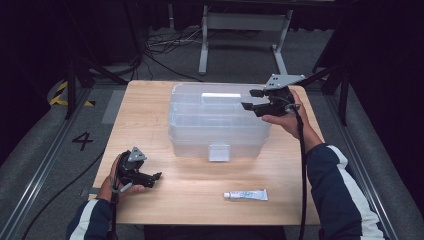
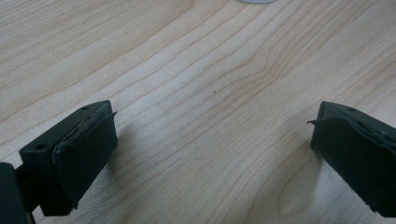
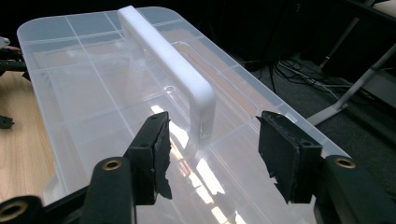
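High view: the clear plastic box is seen in the middle of the table. Nearest, in front of the box, a small white tube is laid. At the box's front left, the left gripper is held wide apart, with nothing in it. Over the box's right end, the right gripper is held apart around the near end of the white handle, not touching it.

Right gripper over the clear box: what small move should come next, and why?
Probably ease the right gripper forward until its open jaws straddle the white handle on the clear box lid. The handle's near end stands just ahead of the gap, nothing between the pads.
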`<state>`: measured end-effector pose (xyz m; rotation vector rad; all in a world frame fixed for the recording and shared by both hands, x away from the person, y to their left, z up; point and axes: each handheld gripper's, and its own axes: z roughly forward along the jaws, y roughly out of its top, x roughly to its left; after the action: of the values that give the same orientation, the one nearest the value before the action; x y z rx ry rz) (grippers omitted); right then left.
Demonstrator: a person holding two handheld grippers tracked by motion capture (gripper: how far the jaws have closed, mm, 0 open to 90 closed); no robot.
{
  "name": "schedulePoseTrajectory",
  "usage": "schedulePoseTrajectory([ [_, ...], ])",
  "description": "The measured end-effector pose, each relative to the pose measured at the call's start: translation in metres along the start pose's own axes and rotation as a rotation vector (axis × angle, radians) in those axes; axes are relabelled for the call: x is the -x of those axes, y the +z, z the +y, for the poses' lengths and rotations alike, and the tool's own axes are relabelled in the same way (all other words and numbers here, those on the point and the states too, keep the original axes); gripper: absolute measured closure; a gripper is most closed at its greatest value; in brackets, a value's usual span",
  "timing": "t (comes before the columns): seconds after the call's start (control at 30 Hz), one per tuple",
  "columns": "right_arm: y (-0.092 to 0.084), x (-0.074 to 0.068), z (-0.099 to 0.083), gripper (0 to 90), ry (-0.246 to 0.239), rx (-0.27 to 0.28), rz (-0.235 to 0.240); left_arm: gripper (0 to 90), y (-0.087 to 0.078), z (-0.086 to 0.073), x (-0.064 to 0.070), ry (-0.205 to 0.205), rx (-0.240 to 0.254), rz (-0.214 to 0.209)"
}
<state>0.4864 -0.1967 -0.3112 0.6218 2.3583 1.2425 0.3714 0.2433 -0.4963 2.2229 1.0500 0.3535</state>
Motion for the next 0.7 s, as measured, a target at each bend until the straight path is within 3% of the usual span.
schedulePoseTrajectory([
  [0.23,0.013,-0.002,0.005,50.8,-0.010,-0.037,0.007,0.7,0.000,0.000,0.000,0.000,0.000,0.000],
  [0.47,0.025,-0.007,0.013,63.8,-0.022,-0.070,0.007,0.7,0.000,0.000,0.000,0.002,-0.004,-0.007],
  [0.57,0.029,-0.010,0.016,71.7,-0.054,-0.083,-0.025,0.8,0.001,0.003,-0.001,0.007,-0.014,-0.010],
  [0.7,0.031,-0.010,0.017,73.0,-0.061,-0.094,-0.049,7.6,0.006,0.013,0.000,0.011,-0.009,-0.014],
])
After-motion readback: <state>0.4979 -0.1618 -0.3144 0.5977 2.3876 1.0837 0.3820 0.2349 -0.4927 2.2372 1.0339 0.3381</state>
